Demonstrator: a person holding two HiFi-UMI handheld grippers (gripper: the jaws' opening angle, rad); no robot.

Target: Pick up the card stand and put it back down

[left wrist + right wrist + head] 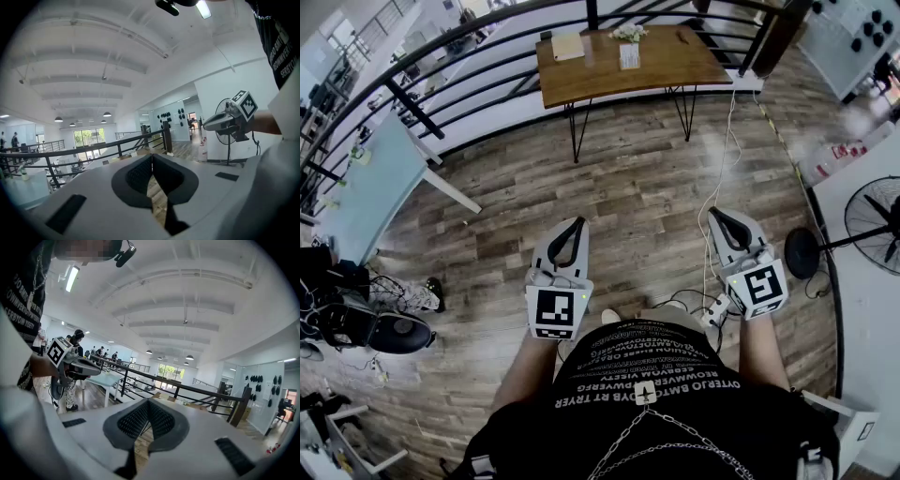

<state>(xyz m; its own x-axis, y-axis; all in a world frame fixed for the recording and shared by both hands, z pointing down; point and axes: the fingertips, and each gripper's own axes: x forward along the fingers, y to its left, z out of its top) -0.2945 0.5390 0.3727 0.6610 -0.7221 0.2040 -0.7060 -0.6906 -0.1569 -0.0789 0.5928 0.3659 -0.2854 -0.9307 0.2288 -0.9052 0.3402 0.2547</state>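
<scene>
Card stand [629, 54] stands on the wooden table [675, 66] at the far side, well apart from me, just beside a small bunch of flowers [628, 33]. My left gripper [577, 225] and my right gripper [718, 217] hang over the wood floor [628, 187], close to my body. Both have the jaws pressed together and hold nothing.

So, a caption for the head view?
With left gripper and right gripper shut, a person faces the far table and card stand.
</scene>
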